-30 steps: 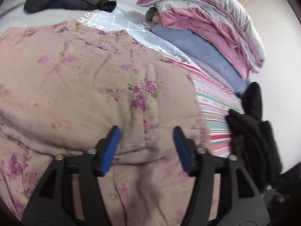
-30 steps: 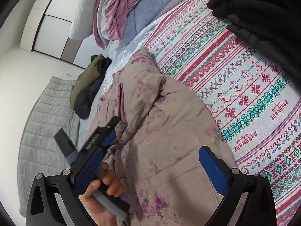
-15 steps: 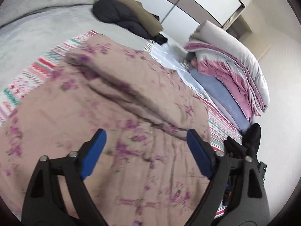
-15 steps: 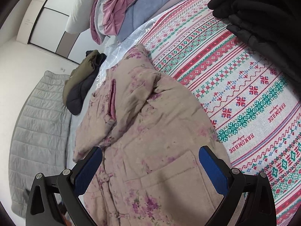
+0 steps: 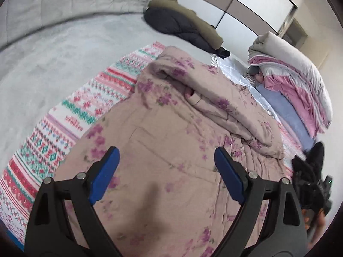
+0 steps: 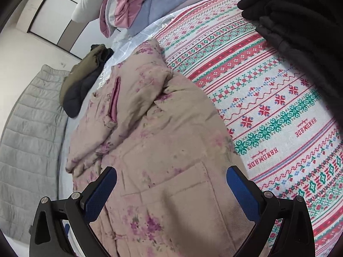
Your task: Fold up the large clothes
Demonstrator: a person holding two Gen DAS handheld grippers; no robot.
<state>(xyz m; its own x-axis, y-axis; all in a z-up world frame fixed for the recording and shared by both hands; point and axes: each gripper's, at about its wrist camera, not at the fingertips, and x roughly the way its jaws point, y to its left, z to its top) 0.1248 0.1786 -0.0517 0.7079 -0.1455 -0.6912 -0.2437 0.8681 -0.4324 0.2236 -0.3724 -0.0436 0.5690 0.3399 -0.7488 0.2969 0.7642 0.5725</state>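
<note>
1. Pink floral jacket [image 5: 171, 141] is lying on patterned blanket [image 6: 268, 98], sleeve folded across.
2. Left gripper [image 5: 166, 171] is hovering over it, released, empty.
3. Right gripper [image 6: 171, 189] likewise gaping, grasping nothing.

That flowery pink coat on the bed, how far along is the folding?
Partly done, I'd say. Done: the flowery coat lies on the patterned blanket with its sleeves folded across the body. In hand: nothing; the left gripper and right gripper are both open above the fabric, gripping none of it. Left: the lower part, with its pocket, is still spread flat and probably needs folding up.
</note>
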